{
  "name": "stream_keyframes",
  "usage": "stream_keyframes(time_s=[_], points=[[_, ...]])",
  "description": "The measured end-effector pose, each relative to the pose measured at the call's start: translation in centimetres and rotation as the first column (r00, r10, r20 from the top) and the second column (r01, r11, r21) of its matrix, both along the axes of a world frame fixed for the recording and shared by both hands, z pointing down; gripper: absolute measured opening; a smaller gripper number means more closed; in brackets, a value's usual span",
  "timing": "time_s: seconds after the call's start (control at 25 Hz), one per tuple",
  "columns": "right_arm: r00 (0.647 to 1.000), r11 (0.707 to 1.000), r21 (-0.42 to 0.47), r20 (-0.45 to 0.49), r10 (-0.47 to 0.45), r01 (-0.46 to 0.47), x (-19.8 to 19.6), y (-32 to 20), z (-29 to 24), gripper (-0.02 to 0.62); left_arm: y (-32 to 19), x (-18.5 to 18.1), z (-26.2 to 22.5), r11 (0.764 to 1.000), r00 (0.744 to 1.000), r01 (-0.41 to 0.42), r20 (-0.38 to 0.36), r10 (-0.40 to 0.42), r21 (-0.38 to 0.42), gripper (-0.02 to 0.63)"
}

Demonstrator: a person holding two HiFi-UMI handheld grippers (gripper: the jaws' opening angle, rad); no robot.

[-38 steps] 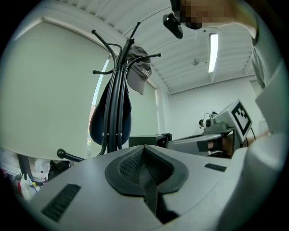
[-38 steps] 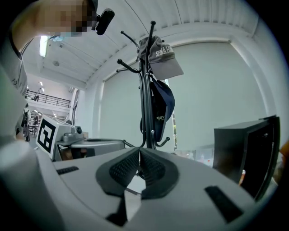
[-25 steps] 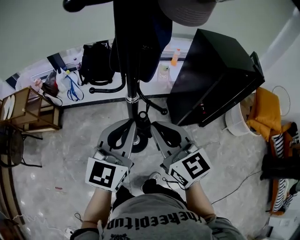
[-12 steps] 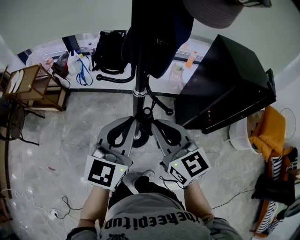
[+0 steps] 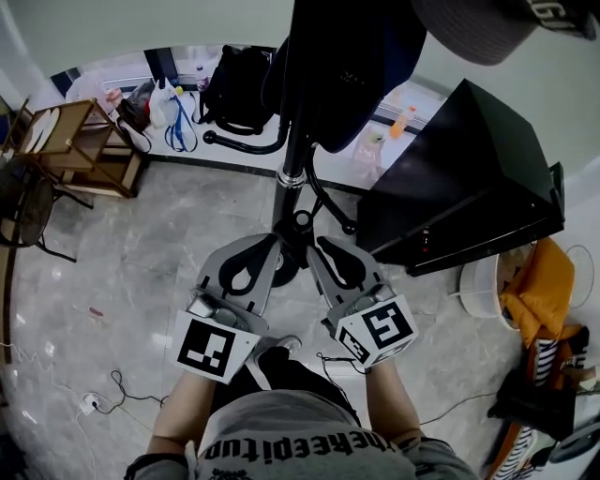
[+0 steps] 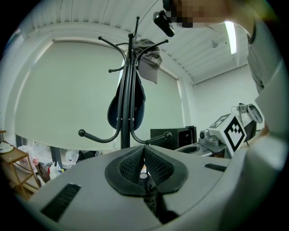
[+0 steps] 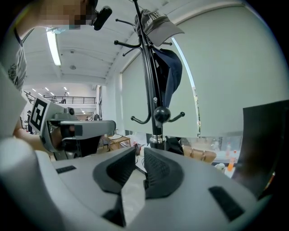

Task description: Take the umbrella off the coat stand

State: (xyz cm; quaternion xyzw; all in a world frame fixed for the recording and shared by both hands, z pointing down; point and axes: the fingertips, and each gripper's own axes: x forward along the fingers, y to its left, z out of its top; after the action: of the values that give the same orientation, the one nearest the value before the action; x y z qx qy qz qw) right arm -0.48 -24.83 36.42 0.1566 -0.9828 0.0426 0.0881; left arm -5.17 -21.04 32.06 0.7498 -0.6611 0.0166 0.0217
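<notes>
Plainly, my worry is reach: the umbrella [image 6: 140, 106], which I take to be the dark blue bundle hung high on the stand [image 5: 296, 150], sits well above both tools; a tug outward rather than a lift off its hook could rock the stand, or shake loose the cap [image 5: 487, 23] hanging just beside it; the low hooks [image 7: 161, 113] could also snag an arm going up. The left hand-held gripper [image 6: 143, 153] has its pads pressed together on nothing; the right hand-held gripper [image 7: 140, 155] has just been opening, yet shows only a narrow gap with nothing in it, too slim, I judge, for that bundle. Against a second ago, the stand's pole has slid rightward in the head view and the cap with it; both tools lie low near the base as before.
</notes>
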Motion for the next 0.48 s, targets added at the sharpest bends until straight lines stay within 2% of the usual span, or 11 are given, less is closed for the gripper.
stream_keyframes(time_s=[0.48], points=[[0.999,1.000,-0.009,-0.038,-0.029,0.029,-0.7,-0.4,3.1,0.118,0.8,-0.1,1.2,0.999,1.000,0.027,-0.001,-0.027,-0.023,0.015]])
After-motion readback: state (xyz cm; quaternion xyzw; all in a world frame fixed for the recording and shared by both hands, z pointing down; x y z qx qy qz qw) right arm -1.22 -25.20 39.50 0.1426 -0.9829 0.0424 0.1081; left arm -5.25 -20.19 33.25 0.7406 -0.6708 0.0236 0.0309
